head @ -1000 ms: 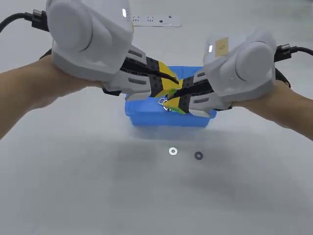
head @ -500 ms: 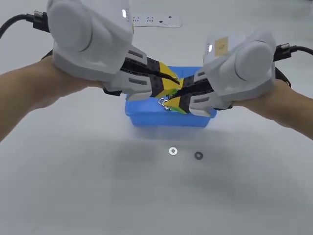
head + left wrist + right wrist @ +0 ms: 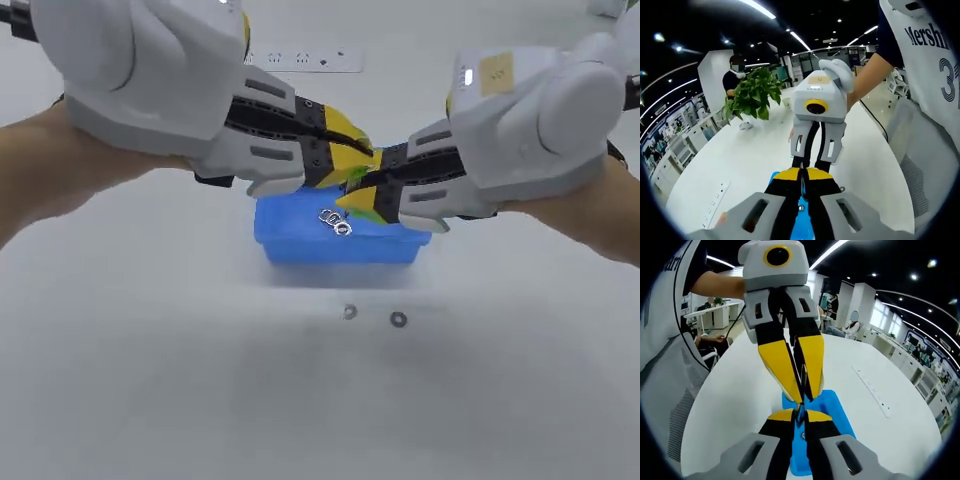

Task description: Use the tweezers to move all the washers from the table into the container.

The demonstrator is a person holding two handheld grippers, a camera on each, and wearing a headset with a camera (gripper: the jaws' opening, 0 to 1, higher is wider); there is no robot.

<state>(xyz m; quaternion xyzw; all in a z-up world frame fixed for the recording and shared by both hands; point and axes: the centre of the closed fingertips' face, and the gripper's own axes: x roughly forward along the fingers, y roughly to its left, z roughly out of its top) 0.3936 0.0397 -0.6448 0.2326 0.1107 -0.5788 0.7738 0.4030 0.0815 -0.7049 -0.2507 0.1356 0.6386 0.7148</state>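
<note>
Left tongs (image 3: pixel 358 168) and right tongs (image 3: pixel 358 203) meet above the container (image 3: pixel 340 248), both clenched on the tweezers (image 3: pixel 803 382); two washers (image 3: pixel 398 319) lie on the table (image 3: pixel 150 380).

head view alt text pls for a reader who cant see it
Two hand-held grippers, left gripper and right gripper, meet tip to tip above a blue plastic container holding small metal washers; two more washers lie on the white table in front.
</note>
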